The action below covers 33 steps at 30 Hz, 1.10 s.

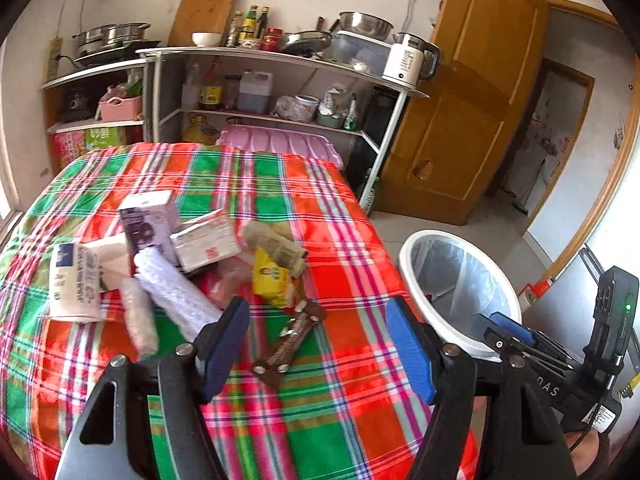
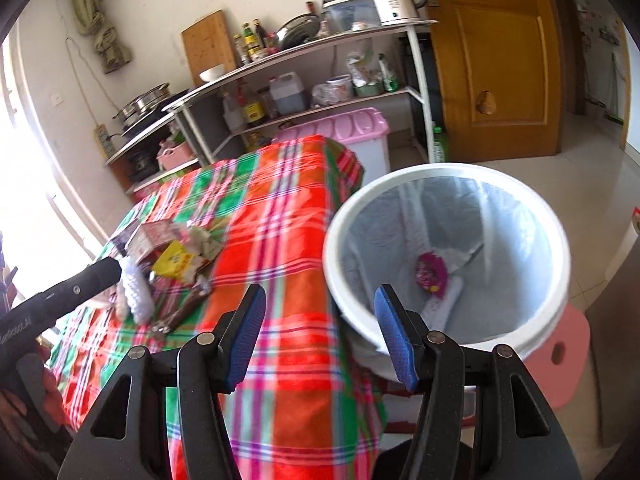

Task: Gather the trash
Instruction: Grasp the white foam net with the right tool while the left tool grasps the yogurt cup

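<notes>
Here, in the left wrist view, the left gripper stands open and empty above the plaid-covered surface, with a brown chocolate-bar wrapper lying between its blue pads and just ahead. Beyond it sits the rest of the trash: a yellow packet, a purple carton, a white knitted piece and a tissue pack. My reading is that the wrapper is the nearest pick, so come down square over its narrow width and close low, without catching the cloth.

In the right wrist view, the right gripper is also open with nothing in it, poised at the surface edge beside the white bin. A pink wrapper already lies inside. Carry each piece well over the rim before letting go.
</notes>
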Tool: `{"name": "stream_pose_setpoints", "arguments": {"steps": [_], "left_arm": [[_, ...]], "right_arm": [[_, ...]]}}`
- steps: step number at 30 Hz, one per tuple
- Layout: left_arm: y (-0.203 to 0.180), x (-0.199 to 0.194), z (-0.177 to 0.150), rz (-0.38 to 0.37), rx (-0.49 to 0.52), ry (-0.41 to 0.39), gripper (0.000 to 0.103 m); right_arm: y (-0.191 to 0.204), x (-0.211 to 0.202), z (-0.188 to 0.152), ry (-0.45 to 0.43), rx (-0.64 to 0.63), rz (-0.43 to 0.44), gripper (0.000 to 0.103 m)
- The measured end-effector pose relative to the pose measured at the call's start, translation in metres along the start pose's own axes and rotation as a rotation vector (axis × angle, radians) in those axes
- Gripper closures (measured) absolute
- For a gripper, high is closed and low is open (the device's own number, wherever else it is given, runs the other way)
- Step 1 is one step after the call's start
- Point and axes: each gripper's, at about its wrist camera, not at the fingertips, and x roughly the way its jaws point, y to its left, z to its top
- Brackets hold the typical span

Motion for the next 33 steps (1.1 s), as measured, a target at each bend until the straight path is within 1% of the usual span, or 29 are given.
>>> {"name": "stream_pose_setpoints", "arguments": {"steps": [5, 11, 12, 16, 19, 22, 26, 28, 33], "left_arm": [[0.05, -0.015, -0.007, 0.084, -0.066, -0.032, 0.028], [0.096, -0.026, -0.018, 0.153, -0.117, -0.041, 0.025], [0.102, -0.027, -0.019, 0.154, -0.129, -0.041, 0.023], [0.124, -0.03, -0.02, 0.167, -0.17, -0.042, 0.023], [0.138, -0.027, -0.019, 0.187, -0.184, -0.025, 0.023], [0.151, -0.023, -0.02, 0.18, -0.202, -0.003, 0.023], [0.158, -0.018, -0.019, 0.165, -0.21, 0.001, 0.023], [0.16, -0.016, -0.016, 0.171, -0.208, 0.001, 0.023], [0.165, -0.007, -0.009, 0.163, -0.199, 0.012, 0.023]], "right_arm": [[0.031, 0.013, -0.004, 0.026, -0.053, 0.03, 0.045], [0.062, 0.032, -0.01, 0.068, -0.099, 0.062, 0.045], [0.066, 0.036, -0.01, 0.075, -0.105, 0.064, 0.045], [0.089, 0.049, -0.011, 0.095, -0.146, 0.091, 0.045], [0.113, 0.058, -0.009, 0.1, -0.209, 0.127, 0.045], [0.138, 0.068, -0.009, 0.11, -0.263, 0.173, 0.045], [0.166, 0.086, -0.012, 0.145, -0.331, 0.224, 0.045], [0.175, 0.093, -0.014, 0.155, -0.348, 0.246, 0.045], [0.191, 0.109, -0.013, 0.185, -0.382, 0.264, 0.045]]}}
